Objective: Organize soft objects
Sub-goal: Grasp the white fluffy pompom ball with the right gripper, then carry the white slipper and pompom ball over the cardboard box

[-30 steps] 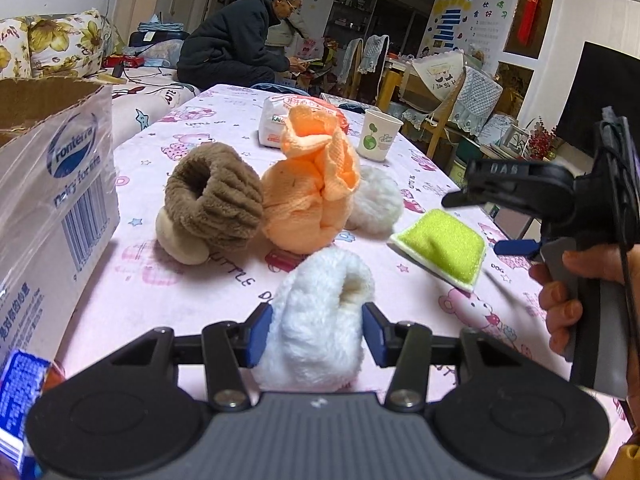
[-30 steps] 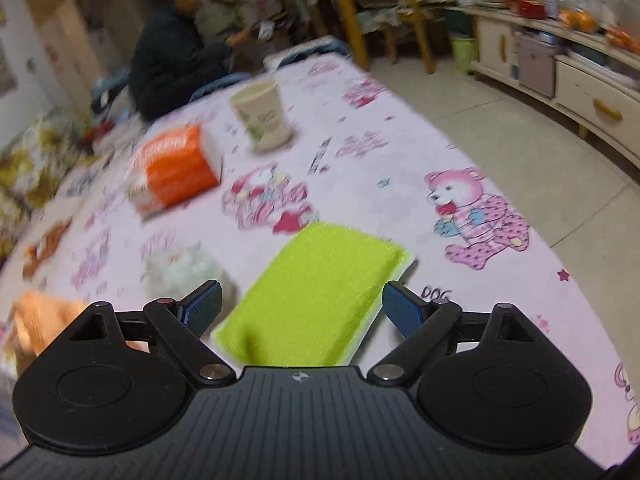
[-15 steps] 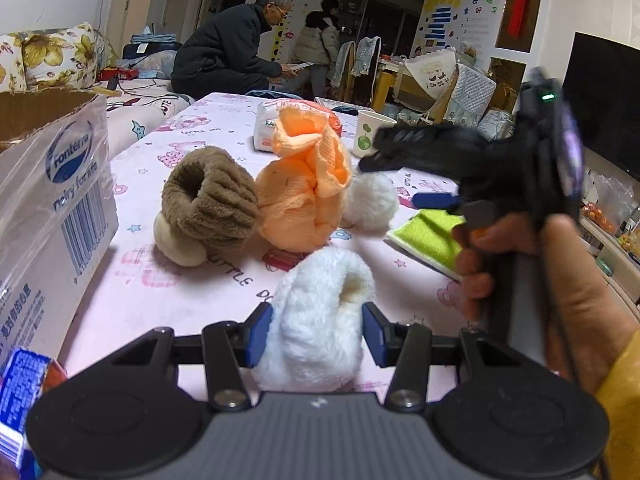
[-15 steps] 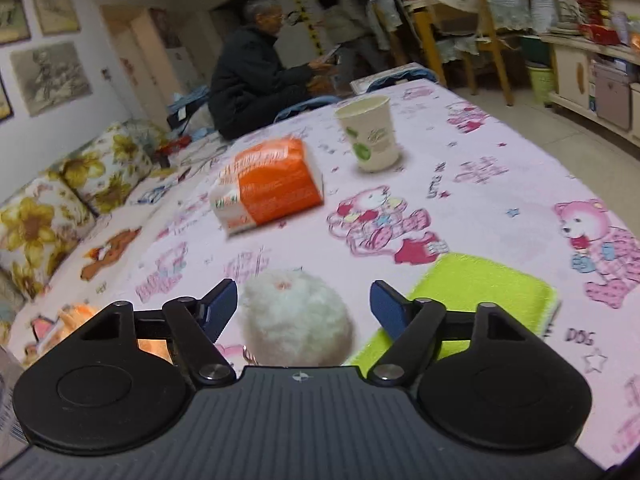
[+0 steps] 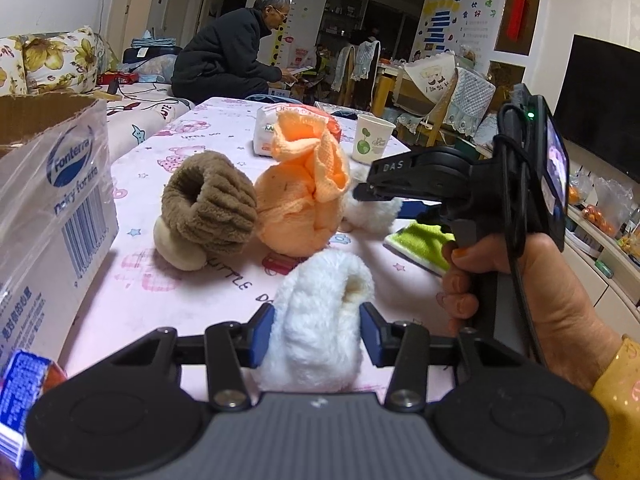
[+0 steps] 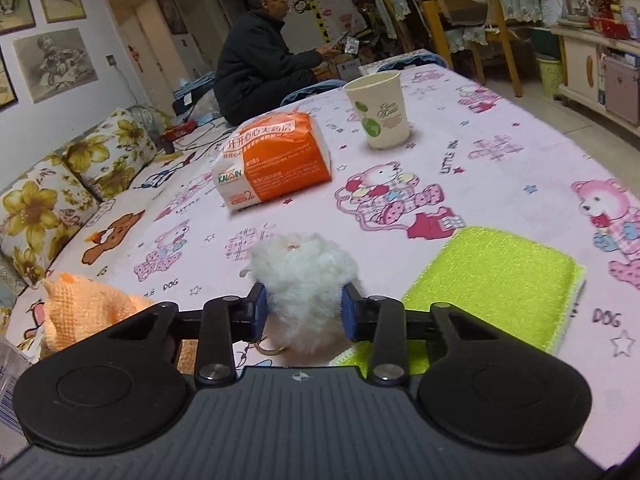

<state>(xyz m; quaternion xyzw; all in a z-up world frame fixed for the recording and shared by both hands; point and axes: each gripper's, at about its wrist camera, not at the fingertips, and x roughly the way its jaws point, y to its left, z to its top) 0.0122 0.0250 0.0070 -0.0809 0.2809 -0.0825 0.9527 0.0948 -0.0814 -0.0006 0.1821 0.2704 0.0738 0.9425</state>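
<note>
Left gripper [image 5: 317,332] clamped on white fleece sock roll [image 5: 320,312], near edge of surface [image 5: 192,292], blue pads pressing both sides. Right gripper [image 6: 303,312] jaws just closed; now squeezing white fluffy pom-pom [image 6: 304,268], metal ring [image 6: 272,349] showing under it. Green sponge pad [image 6: 496,280] lying flat just right of pom-pom. Orange knit bundle [image 5: 304,196] left of pom-pom, touching brown fleece roll [image 5: 208,204] further left. Cardboard box [image 5: 44,200] at far left. Tissue pack [image 6: 276,164] and paper cup [image 6: 378,110] at far side of surface.
</note>
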